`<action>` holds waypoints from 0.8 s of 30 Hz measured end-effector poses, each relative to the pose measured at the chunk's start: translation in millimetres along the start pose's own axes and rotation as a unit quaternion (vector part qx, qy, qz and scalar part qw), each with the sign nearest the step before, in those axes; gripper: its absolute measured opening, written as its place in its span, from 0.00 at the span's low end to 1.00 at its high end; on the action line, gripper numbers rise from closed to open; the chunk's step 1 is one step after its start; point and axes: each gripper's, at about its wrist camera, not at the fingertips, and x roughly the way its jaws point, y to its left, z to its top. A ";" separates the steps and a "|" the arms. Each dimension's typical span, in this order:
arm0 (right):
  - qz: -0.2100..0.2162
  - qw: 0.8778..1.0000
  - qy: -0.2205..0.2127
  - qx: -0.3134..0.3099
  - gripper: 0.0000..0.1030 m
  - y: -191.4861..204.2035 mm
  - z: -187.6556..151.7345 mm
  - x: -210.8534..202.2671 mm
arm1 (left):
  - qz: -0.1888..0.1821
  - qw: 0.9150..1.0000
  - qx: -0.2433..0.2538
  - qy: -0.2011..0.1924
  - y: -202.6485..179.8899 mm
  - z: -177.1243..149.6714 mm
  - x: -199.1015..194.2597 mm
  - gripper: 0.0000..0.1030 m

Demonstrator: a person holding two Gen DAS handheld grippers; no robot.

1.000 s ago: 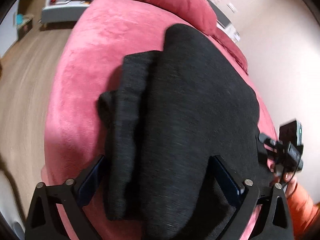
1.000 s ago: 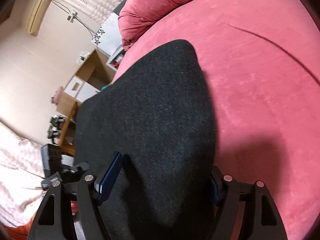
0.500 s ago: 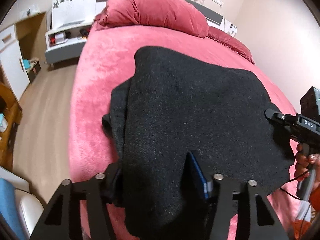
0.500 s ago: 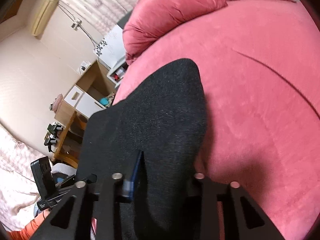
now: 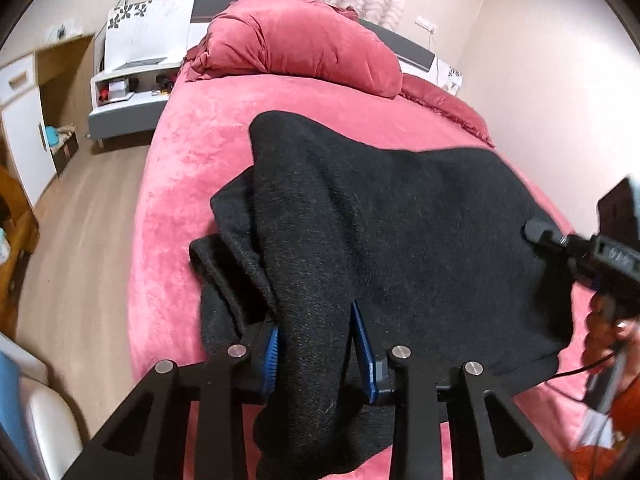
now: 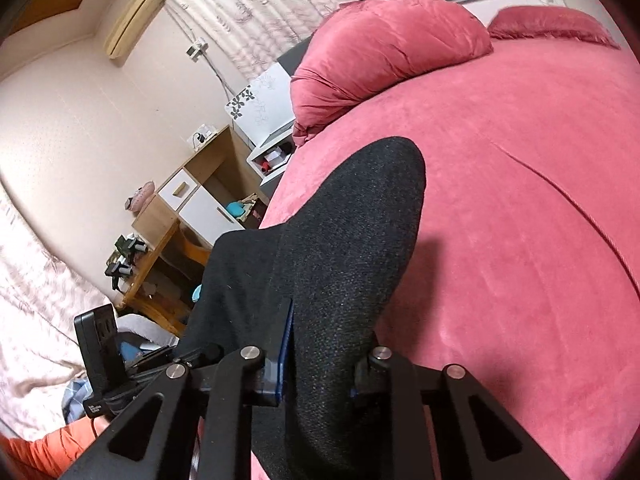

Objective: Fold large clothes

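A second ago the left gripper [image 5: 318,350] has its blue pads spread wide over the black garment [image 5: 400,232]; now the pads pinch a bunched ridge of that knit between them; the right gripper [image 6: 322,354] changes likewise, from wide apart to clamped on a fold of the cloth; both views rise, so more of the pillow [image 5: 304,52] and curtains shows; the garment's near edge seems lifted off the pink bedspread [image 5: 192,168], though the lens distortion makes this uncertain.
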 end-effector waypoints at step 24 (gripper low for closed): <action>0.039 0.986 0.132 0.095 0.58 -76.9 0.5 81.9 | -0.065 0.991 -0.077 0.090 59.1 21.8 64.6 0.71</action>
